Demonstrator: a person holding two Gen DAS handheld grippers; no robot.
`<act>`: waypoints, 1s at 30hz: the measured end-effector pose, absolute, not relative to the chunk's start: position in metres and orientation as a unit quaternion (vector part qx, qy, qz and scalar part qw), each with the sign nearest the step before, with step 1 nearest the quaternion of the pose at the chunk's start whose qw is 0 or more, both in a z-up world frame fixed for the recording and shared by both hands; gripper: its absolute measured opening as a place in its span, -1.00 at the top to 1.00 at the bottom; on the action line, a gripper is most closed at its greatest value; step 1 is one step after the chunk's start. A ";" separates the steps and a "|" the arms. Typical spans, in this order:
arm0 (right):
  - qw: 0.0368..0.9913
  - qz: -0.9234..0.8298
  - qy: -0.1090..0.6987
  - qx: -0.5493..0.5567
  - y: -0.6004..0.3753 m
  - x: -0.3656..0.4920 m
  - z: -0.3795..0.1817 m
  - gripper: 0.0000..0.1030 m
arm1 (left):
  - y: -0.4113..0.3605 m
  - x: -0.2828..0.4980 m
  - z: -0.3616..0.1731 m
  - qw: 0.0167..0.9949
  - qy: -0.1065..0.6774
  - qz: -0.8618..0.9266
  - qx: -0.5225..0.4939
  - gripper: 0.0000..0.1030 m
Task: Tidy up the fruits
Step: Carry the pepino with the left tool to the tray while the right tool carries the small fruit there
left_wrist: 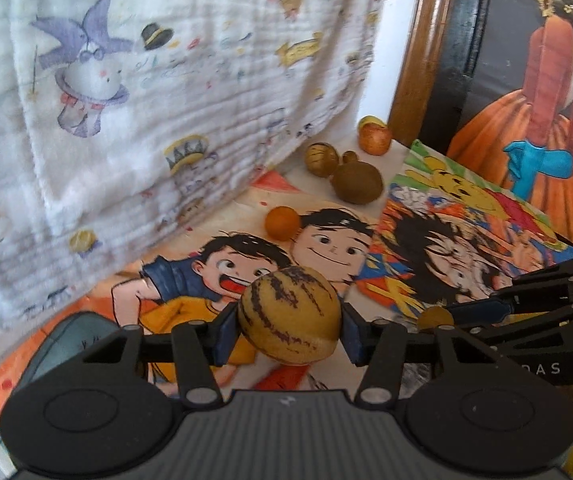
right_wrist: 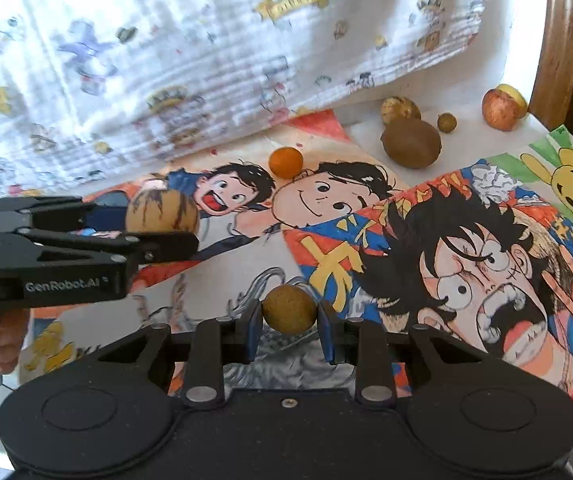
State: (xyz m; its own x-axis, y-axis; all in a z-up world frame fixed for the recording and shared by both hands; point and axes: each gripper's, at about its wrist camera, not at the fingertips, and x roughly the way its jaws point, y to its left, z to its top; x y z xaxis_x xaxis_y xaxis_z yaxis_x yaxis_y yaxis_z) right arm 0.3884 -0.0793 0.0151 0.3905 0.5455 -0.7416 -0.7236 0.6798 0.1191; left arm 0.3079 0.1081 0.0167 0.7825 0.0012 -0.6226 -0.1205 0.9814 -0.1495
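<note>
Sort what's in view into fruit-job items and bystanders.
Job: striped melon in left gripper; small brown fruit between right gripper fingers; orange; kiwi; apple.
Bystanders: cartoon posters; printed cloth.

We see both views brightly lit by soft, even daylight, with colours slightly washed out. The white printed muslin cloth (left_wrist: 158, 92) hanging at the back glows as if lit from behind and looks hazy and soft, more so in the right wrist view. Strong fisheye bending curves the brown wooden frame edge (left_wrist: 426, 40) and darkens the corners. Shadows under the small fruits on the tabletop are faint. The nearest black plastic fingers (right_wrist: 250, 330) appear slightly blurred.
</note>
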 end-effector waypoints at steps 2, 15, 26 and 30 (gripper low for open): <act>0.830 0.387 0.388 -0.107 -0.086 0.379 0.021 0.39 | 0.102 0.301 0.020 0.940 0.327 0.029 -0.091 -0.10; 0.857 0.379 0.345 -0.058 -0.153 0.326 0.057 0.39 | 0.062 0.251 0.047 0.950 0.302 0.004 -0.084 -0.10; 0.879 0.349 0.322 -0.039 -0.219 0.282 0.068 0.39 | 0.009 0.208 0.056 0.953 0.294 -0.029 -0.073 -0.10; 0.885 0.340 0.315 -0.043 -0.236 0.267 0.065 0.39 | -0.008 0.193 0.055 0.952 0.294 -0.038 -0.074 -0.10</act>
